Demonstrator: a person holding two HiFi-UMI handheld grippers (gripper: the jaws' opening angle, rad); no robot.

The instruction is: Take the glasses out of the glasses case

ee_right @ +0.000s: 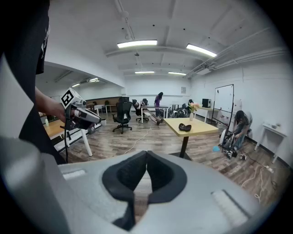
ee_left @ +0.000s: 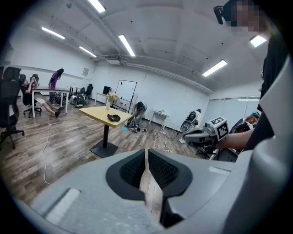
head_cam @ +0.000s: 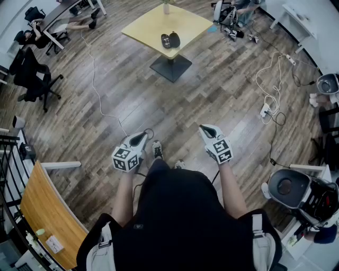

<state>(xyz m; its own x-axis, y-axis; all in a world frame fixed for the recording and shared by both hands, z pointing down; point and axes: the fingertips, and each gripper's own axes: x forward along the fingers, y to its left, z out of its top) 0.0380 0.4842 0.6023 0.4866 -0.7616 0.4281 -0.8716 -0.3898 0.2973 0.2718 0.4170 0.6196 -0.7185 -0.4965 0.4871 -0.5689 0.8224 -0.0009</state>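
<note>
The black glasses case (head_cam: 170, 39) lies on a yellow pedestal table (head_cam: 153, 24) far ahead across the room; it reads as two dark oval halves, and any glasses in it are too small to make out. The case (ee_left: 113, 117) is tiny in the left gripper view, and the case (ee_right: 185, 127) is just as small in the right gripper view. I hold both grippers at waist height, well short of the table. My left gripper (head_cam: 142, 135) is shut and holds nothing. My right gripper (head_cam: 203, 127) is also shut and holds nothing.
A vase (head_cam: 166, 7) stands on the table's far edge. Cables and a power strip (head_cam: 267, 108) trail over the wood floor at right. Office chairs (head_cam: 34, 79) stand at left, a curved wooden desk (head_cam: 42, 211) at lower left, and a wheeled machine (head_cam: 288, 188) at lower right.
</note>
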